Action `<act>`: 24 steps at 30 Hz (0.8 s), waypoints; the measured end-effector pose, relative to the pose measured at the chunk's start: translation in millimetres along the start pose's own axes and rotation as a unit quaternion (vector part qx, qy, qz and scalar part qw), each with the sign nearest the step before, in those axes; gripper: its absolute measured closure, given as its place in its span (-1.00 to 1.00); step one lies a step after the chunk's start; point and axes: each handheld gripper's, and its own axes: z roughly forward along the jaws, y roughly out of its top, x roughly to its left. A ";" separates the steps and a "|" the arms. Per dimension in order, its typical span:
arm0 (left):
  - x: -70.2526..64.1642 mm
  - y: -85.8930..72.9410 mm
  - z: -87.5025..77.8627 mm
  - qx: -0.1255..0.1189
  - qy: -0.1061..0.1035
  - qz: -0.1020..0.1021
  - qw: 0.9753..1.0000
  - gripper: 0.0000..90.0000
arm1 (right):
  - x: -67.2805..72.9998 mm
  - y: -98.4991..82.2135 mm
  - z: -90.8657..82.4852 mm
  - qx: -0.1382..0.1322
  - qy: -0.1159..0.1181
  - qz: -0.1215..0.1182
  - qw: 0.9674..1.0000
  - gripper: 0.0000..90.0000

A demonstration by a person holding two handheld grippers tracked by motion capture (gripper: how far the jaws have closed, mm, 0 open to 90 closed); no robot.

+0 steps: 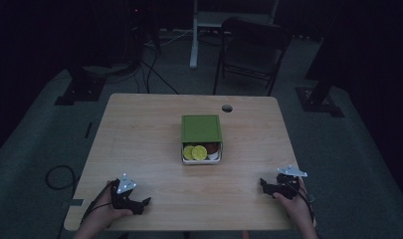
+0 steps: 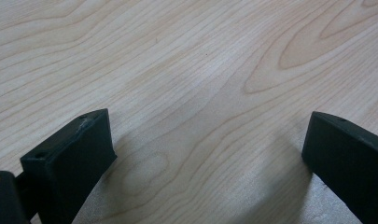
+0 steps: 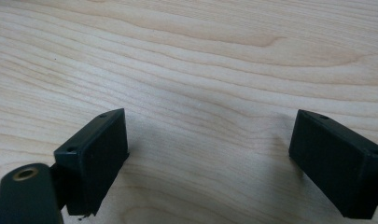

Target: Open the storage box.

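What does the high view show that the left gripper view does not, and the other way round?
High view alone: the green-lidded box at the table's middle, its lid slid back over lime slices and something dark red, both hand-held grippers near the front edge, the left gripper and right gripper, a cable hole and a chair beyond.

Left gripper view alone: close wood grain between its two black fingers, spread apart with nothing between them.

Both: the light wooden table and the left gripper.

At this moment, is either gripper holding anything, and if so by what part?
Nothing is held. The left gripper and right gripper both have open jaws with only bare table between them, well short of the green-lidded box.
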 end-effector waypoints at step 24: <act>-0.2 -0.2 0.1 -0.001 0.000 0.000 1.000 -0.95 | 24.4 0.9 -0.3 -0.008 -0.007 -0.032 0.999 -0.74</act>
